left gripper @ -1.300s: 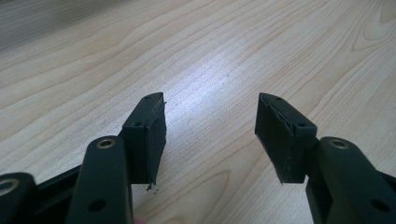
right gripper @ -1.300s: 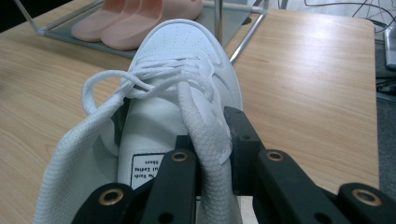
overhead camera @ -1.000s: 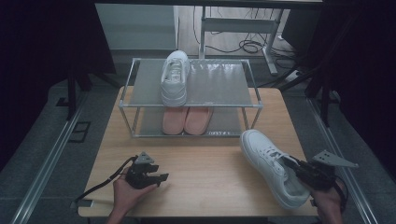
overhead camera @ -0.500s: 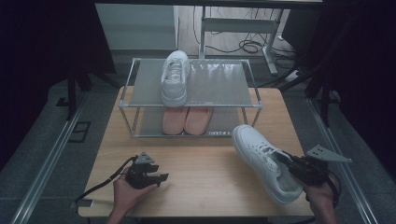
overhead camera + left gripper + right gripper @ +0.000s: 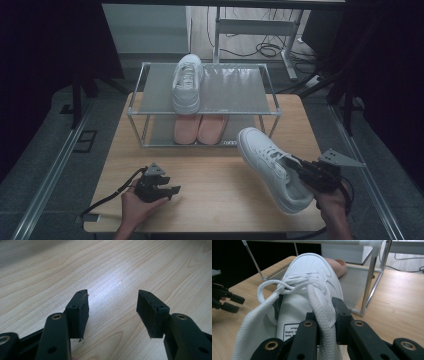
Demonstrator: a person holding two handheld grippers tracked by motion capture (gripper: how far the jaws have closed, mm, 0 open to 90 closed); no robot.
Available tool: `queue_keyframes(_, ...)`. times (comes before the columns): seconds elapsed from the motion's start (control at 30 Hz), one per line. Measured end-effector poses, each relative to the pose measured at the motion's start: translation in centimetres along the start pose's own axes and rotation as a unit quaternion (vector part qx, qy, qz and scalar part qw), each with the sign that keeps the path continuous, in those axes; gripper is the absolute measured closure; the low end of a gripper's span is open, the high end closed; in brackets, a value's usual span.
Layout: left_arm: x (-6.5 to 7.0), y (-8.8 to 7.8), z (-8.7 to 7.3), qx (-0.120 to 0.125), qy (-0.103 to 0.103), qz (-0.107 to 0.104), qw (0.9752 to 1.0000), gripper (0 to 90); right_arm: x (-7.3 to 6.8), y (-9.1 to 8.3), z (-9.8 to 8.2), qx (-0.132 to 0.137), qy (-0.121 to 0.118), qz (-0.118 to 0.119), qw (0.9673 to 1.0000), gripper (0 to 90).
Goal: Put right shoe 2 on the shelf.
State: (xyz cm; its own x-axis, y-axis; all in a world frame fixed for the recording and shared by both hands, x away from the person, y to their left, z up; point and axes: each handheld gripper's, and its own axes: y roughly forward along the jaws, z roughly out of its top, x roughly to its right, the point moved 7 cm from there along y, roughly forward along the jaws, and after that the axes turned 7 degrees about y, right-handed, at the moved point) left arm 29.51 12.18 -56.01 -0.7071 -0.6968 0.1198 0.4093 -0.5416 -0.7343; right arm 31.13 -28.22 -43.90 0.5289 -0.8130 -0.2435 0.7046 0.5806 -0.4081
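Sneaker (image 5: 272,167) moved rackward; right gripper view: right gripper (image 5: 325,315) pinches collar.

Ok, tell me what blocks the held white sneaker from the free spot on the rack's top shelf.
Nothing visible. The right claw holds the white sneaker in front of the rack; the top shelf right of the other white sneaker lies bare.

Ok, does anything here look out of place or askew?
The white sneaker held by the right gripper is off the rack, tilted over the table, pinched by its collar. Its mate sits alone on the top shelf, and the lace hangs loose.
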Motion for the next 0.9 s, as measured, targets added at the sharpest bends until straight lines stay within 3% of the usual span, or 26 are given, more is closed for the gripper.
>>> queue_keyframes(0.5, 0.0, 0.0, 0.0, -0.001, 0.0, -0.001, 1.0, 43.8, -2.8, 1.8, 3.6, 0.023, -0.015, 0.027, 0.9993, 81.6)
queue_keyframes(0.9, -0.1, 0.0, 0.0, -0.002, 0.001, -0.001, 1.0, 43.8, -3.7, 3.4, 6.6, 0.036, -0.017, 0.033, 0.9987, 81.6)
